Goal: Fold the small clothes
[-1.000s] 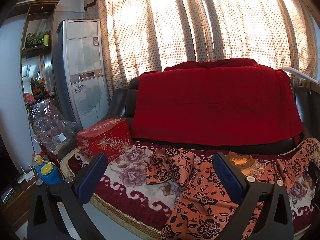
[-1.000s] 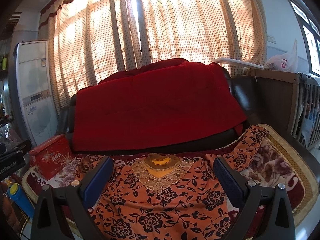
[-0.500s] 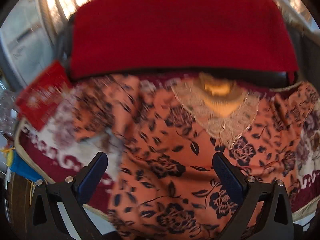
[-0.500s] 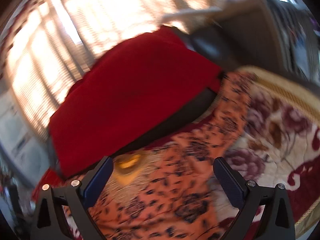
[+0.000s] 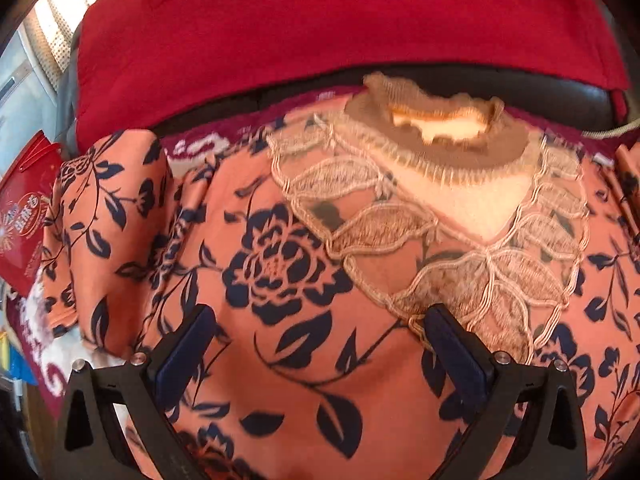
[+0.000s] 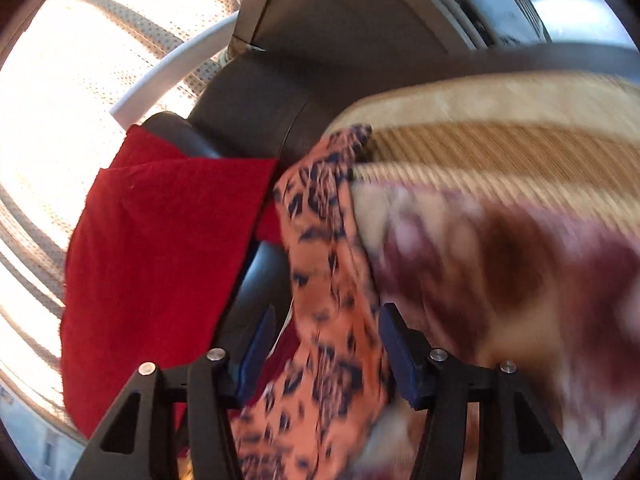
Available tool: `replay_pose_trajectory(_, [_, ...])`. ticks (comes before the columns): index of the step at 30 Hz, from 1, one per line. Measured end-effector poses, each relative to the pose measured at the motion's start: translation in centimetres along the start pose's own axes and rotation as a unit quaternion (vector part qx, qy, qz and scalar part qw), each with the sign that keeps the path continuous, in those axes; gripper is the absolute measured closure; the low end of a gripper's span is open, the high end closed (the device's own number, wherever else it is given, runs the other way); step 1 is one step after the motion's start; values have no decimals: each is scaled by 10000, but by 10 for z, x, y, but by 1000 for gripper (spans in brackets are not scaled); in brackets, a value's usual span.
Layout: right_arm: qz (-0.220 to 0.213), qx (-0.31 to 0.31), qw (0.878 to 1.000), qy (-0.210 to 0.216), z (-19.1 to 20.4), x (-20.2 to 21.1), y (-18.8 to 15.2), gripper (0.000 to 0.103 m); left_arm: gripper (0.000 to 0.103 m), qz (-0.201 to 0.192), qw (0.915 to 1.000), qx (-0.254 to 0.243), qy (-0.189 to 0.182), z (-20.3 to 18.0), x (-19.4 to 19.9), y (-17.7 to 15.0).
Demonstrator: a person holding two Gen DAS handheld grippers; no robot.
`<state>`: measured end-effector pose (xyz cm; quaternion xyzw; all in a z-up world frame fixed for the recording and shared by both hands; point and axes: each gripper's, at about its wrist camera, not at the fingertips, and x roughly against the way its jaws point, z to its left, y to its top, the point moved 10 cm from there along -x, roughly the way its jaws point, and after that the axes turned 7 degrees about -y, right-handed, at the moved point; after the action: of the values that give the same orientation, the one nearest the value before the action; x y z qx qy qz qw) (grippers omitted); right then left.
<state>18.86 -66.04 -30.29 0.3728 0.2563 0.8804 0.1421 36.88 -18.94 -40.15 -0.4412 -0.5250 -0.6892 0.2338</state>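
An orange top with dark blue flowers [image 5: 280, 272] and a beige lace collar [image 5: 440, 216] lies spread face up on the sofa seat. My left gripper [image 5: 318, 320] hovers close over its chest, just left of the lace, jaws wide open with nothing between them. One sleeve lies bunched at the left [image 5: 112, 208]. In the blurred right wrist view the other sleeve [image 6: 328, 248] runs up toward the armrest. My right gripper [image 6: 327, 318] is rolled over it and closing, with the sleeve between its jaws. The left pad still stands off the cloth.
A red blanket [image 5: 320, 20] hangs over the sofa back and also shows beside the sleeve [image 6: 160, 240]. A red printed box [image 5: 24, 216] stands at the seat's left end. The flowered seat cover [image 6: 500, 260] and dark armrest [image 6: 256, 92] border the sleeve. Bright curtains [image 6: 60, 60] hang behind.
Both grippers dropped from a view of the whole sofa down to the top. The left closed in on the chest. The right swung to the sleeve, rolled, and narrowed its jaws.
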Motion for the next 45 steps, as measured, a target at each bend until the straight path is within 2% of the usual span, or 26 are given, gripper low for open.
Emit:
replay_pose_trajectory(3, [-85, -1, 9995, -317, -3, -23, 17, 47, 0, 15, 9999, -20, -159, -2, -5, 4])
replay_pose_trajectory(4, [-36, 23, 9994, -338, 1, -27, 19, 51, 0, 14, 9997, 27, -251, -1, -8, 5])
replay_pose_trajectory(6, [-36, 171, 9987, -475, 9, -41, 25, 54, 0, 81, 9986, 198, -489, 2, -12, 6])
replay_pose_trajectory(7, [-41, 273, 9983, -510, 18, -48, 29, 76, 0, 103, 9980, 245, -573, 4, -12, 6])
replay_pose_trajectory(8, [-15, 435, 9975, -556, 23, -53, 30, 93, 0, 104, 9973, 286, -674, 6, -13, 8])
replay_pose_trajectory(9, [92, 608, 9962, -612, 27, -60, 28, 98, 0, 84, 9970, 310, -702, 7, -12, 9])
replay_pose_trajectory(12, [88, 571, 9966, -580, 34, -55, 25, 98, 0, -82, 9969, 417, -657, 18, -2, 15])
replay_pose_trajectory(16, [-70, 878, 9961, 44, 82, -9, 6, 98, 0, -306, 9954, 681, -605, 45, 13, 25])
replay_pose_trajectory(18, [12, 1150, 9924, 428, 119, 17, -20, 98, 0, -449, 9940, 855, -518, 65, 22, 28])
replay_pose_trajectory(21, [315, 1578, 9823, 957, 176, 48, -77, 98, 0, -740, 9909, 1111, -196, 104, 39, 32])
replay_pose_trajectory(26, [1297, 1992, 9520, 1931, 269, 75, -210, 98, 0, -1029, 9840, 1402, 389, 161, 55, 26])
replay_pose_trajectory(30, [2075, 2086, 9272, 2320, 307, 79, -319, 98, 0, -1136, 9761, 1747, 626, 205, 60, 22])
replay_pose_trajectory(32, [2591, 2013, 9098, 2540, 316, 75, -364, 94, 0, -1215, 9713, 1930, 675, 220, 69, 18])
replay_pose_trajectory(34, [3149, 2159, 8888, 2533, 314, 84, -416, 92, 0, -1296, 9677, 2060, 653, 225, 78, 16])
replay_pose_trajectory(35, [3417, 2368, 8758, 2453, 312, 86, -440, 87, 0, -1333, 9664, 2112, 611, 229, 78, 16])
replay_pose_trajectory(36, [3544, 2466, 8697, 2390, 306, 91, -455, 66, 0, -1350, 9656, 2151, 562, 231, 78, 16])
replay_pose_trajectory(37, [3798, 2493, 8572, 2424, 304, 93, -468, 31, 0, -1358, 9654, 2168, 503, 231, 77, 18])
replay_pose_trajectory(38, [4037, 2379, 8458, 2550, 300, 98, -476, 19, 0, -1369, 9657, 2164, 432, 228, 75, 19])
replay_pose_trajectory(39, [4204, 2198, 8391, 2663, 298, 102, -475, 17, 0, -1381, 9664, 2140, 358, 222, 76, 20])
replay_pose_trajectory(41, [4257, 2105, 8345, 2796, 291, 113, -461, 17, 0, -1389, 9699, 1998, 99, 207, 76, 22])
replay_pose_trajectory(42, [4195, 2099, 8369, 2821, 282, 117, -453, 17, 0, -1396, 9715, 1914, -40, 198, 78, 23])
replay_pose_trajectory(44, [3910, 2002, 8521, 2845, 272, 125, -427, 17, 0, -1425, 9747, 1675, -397, 173, 83, 26])
replay_pose_trajectory(45, [3701, 1907, 8639, 2835, 265, 125, -409, 18, 0, -1450, 9759, 1518, -591, 157, 87, 26])
